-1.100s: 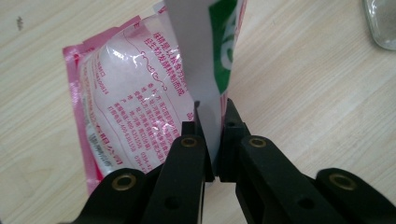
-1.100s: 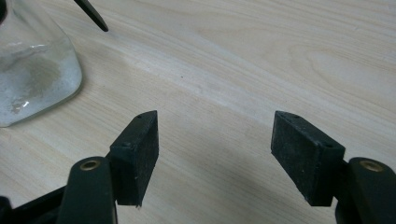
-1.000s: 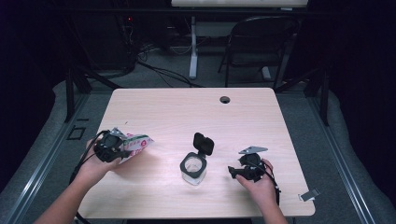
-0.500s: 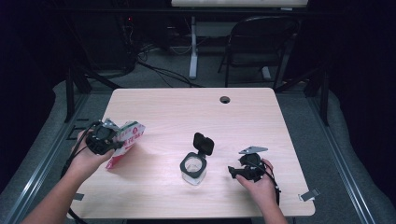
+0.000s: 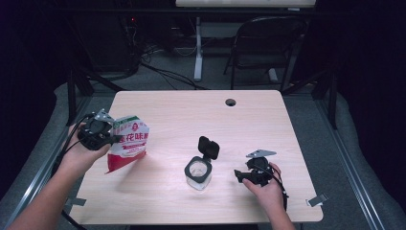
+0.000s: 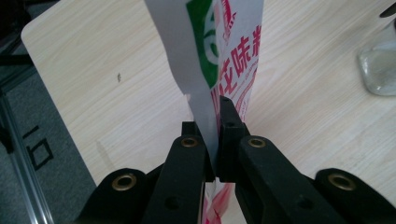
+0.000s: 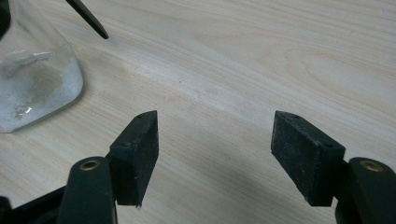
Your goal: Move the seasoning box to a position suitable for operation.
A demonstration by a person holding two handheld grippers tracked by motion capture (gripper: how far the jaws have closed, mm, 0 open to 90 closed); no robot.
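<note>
now that the left gripper (image 5: 115, 139), clamped on the bag (image 5: 128, 147), has lifted it off the table (image 5: 268, 120) at the near left, pouring into the open jar (image 5: 198, 173) near centre looks next; the right gripper (image 5: 238, 175) rests agape right of the jar.

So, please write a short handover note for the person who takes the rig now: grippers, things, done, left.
Left hand-held gripper: shut on the white bag, held at the table's left side, its bottom corner low over the wood.
Right hand-held gripper: open, holding nothing, low over the table right of the jar.
Jar: glass, lid flipped open, a little white powder inside.
Done: bag gripped.
Left, probably: bring the bag to the jar and pour.
</note>
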